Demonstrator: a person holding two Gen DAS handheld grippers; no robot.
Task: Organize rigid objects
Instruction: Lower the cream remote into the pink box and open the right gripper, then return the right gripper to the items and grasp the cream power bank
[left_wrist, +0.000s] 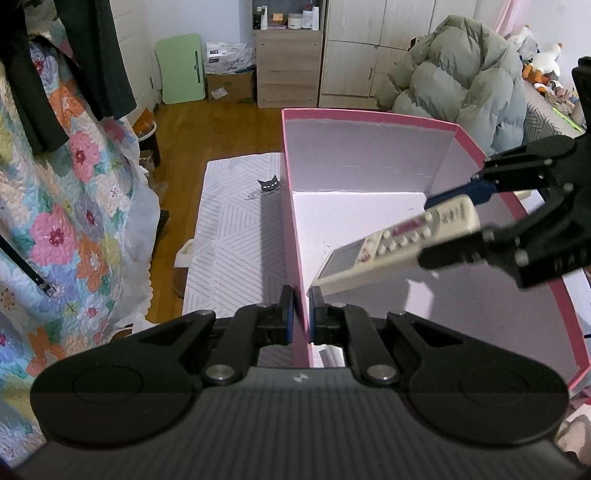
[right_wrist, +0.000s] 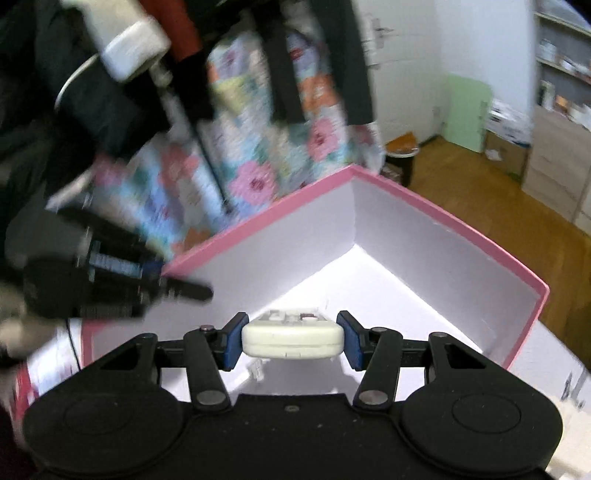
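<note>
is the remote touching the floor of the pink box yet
Apart. The left wrist view shows the remote, clamped in the right tongs, hanging tilted above the pink box floor, its shadow lying separate below it.

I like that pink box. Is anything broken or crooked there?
Nothing broken. The remote hangs tilted over the pink box, held by the right gripper, and the left gripper pinches the box's wall.

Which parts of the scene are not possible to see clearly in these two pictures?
- Remote, right wrist view: only its butt end shows, so the buttons are foreshortened and unreadable.
- Remote labels, left wrist view: too small and blurred.
- Box near floor, left wrist view: hidden behind the left gripper.
- Left gripper, right wrist view: motion blur.
- Box's outer sides: cut off by picture edges.
</note>
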